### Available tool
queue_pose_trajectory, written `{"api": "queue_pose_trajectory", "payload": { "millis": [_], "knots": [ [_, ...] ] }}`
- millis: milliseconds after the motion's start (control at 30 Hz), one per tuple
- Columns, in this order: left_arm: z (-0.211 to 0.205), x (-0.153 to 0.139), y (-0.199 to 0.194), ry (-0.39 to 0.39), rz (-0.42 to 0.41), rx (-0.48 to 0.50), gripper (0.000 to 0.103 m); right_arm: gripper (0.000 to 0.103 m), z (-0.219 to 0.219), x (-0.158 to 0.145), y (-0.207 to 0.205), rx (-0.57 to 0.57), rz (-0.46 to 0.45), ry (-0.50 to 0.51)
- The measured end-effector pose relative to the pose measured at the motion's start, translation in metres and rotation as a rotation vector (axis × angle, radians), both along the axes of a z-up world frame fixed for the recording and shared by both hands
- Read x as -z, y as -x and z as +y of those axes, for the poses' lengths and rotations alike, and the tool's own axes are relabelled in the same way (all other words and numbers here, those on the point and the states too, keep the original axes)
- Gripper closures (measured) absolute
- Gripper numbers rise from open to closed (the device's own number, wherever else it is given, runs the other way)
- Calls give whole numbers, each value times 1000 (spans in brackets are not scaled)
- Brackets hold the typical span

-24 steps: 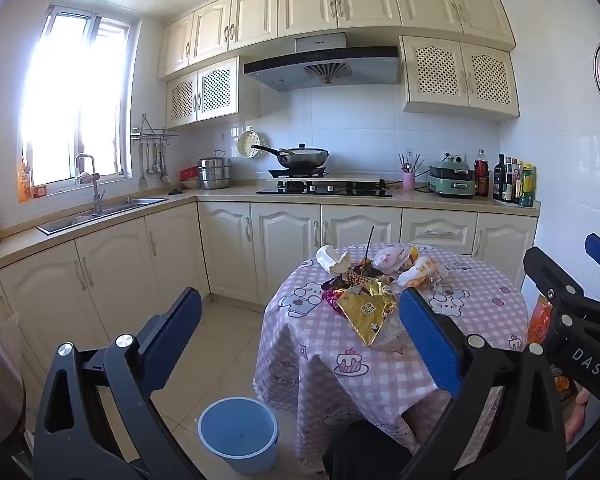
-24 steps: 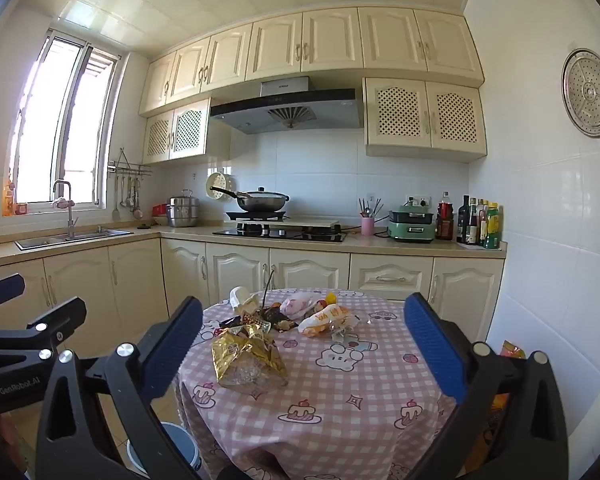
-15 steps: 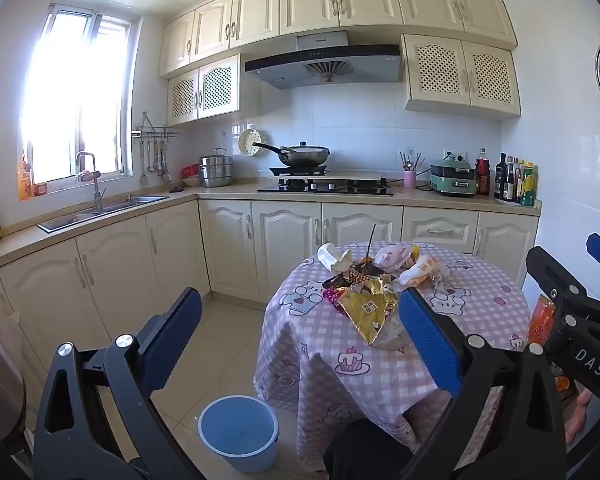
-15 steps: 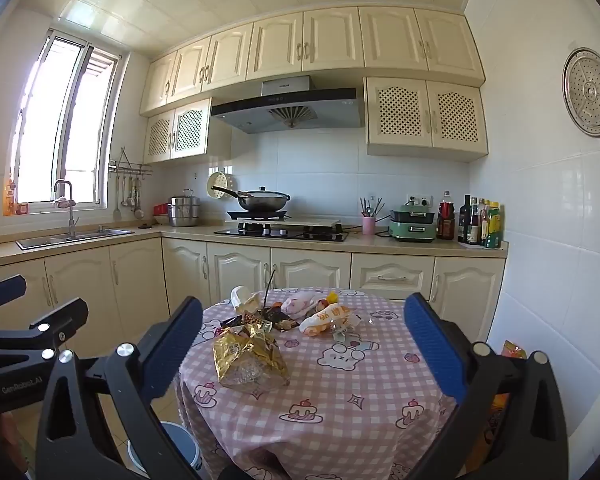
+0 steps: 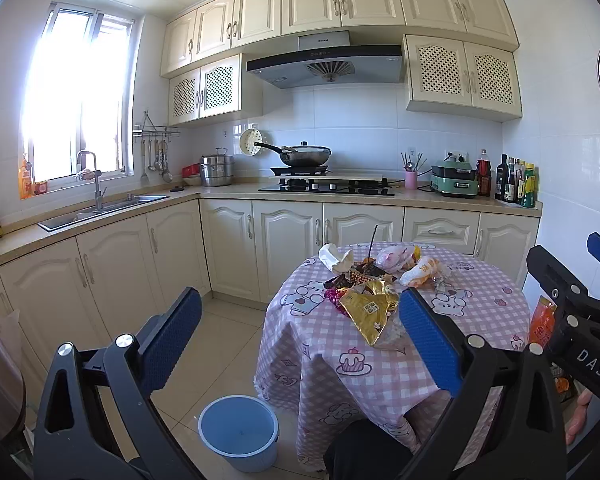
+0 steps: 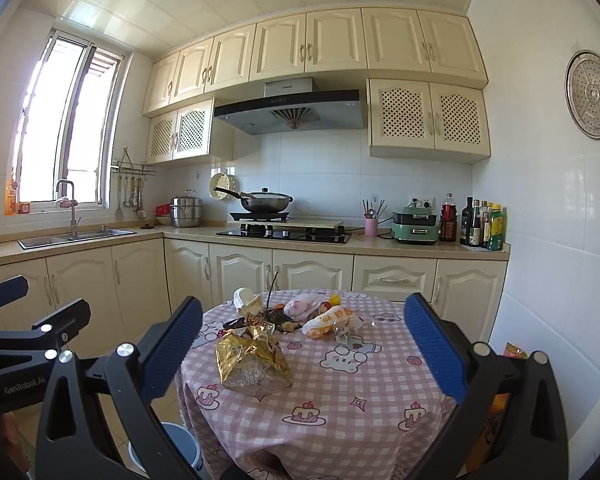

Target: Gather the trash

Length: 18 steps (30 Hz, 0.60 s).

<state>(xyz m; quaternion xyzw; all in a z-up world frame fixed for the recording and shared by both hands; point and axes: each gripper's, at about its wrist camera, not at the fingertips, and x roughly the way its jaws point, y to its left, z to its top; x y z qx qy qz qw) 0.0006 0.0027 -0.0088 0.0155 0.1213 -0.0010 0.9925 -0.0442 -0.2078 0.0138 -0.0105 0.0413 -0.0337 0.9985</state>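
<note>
Kitchen, round table (image 6: 340, 400) bearing wrappers (image 6: 252, 360), blue bucket (image 5: 238, 432) on floor, both tongs wide, empty.

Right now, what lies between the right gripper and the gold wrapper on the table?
Only bare checked tablecloth between the open right gripper and the gold wrapper, seen in the right wrist view.

Left gripper (image 5: 300, 332): jaws spread fully wide, nothing between the blue pads (image 5: 172, 334), aimed slightly downward. Right gripper (image 6: 304, 344): jaws also at full spread, pads (image 6: 434, 350) clear of any contact, aimed about level. The two sit side by side, each one's black frame showing at the edge of the other's view. A fingertip of the right hand (image 5: 578, 420) shows below and right of the left claw, under the right gripper's body.
</note>
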Motion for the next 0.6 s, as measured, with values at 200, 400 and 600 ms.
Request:
{"api": "queue_pose_trajectory", "payload": {
  "millis": [200,400,600],
  "knots": [
    [3,-3,-1,2,4,-4,8,4,0,1,0,-3,1,0],
    [4,-2,-4,2,8,-4,8,4,1,1,0,-5,3,3],
    [4,-2,-5,2,8,-4,8,4,2,1,0,-7,4,2]
  ]
}}
